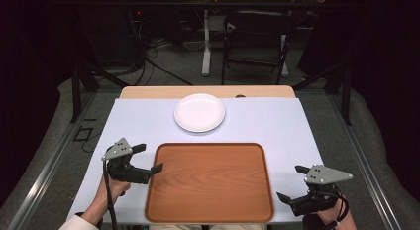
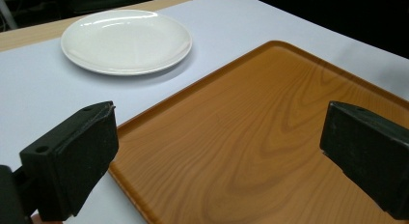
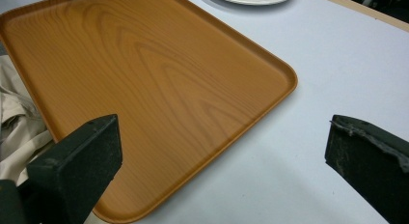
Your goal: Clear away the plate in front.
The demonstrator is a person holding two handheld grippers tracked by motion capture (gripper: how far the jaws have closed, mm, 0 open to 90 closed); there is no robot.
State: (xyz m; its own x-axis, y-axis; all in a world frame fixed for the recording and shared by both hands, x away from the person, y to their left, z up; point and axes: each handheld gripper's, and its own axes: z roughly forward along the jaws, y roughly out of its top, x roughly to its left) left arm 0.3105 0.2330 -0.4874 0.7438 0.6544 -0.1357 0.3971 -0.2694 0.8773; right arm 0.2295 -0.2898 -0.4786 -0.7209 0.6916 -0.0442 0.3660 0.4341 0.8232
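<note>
my left tool (image 1: 147, 158) spread beside the wooden tray's (image 1: 210, 183) left edge, my right tool (image 1: 292, 183) spread off its right edge, white plate (image 1: 199, 112) beyond the tray

Wood-grain tray (image 1: 210, 183) (smooth, slight sheen); glossy white ceramic-looking plate (image 1: 199, 112); matt pale table cover (image 1: 277, 123).

Laboratory recording space, indicated by black curtains (image 1: 29, 66), cables (image 1: 148, 51) strewn on grey floor (image 1: 188, 66), metal frame (image 1: 77, 91) around covered table (image 1: 277, 126), folding chair (image 1: 255, 36) behind.
</note>
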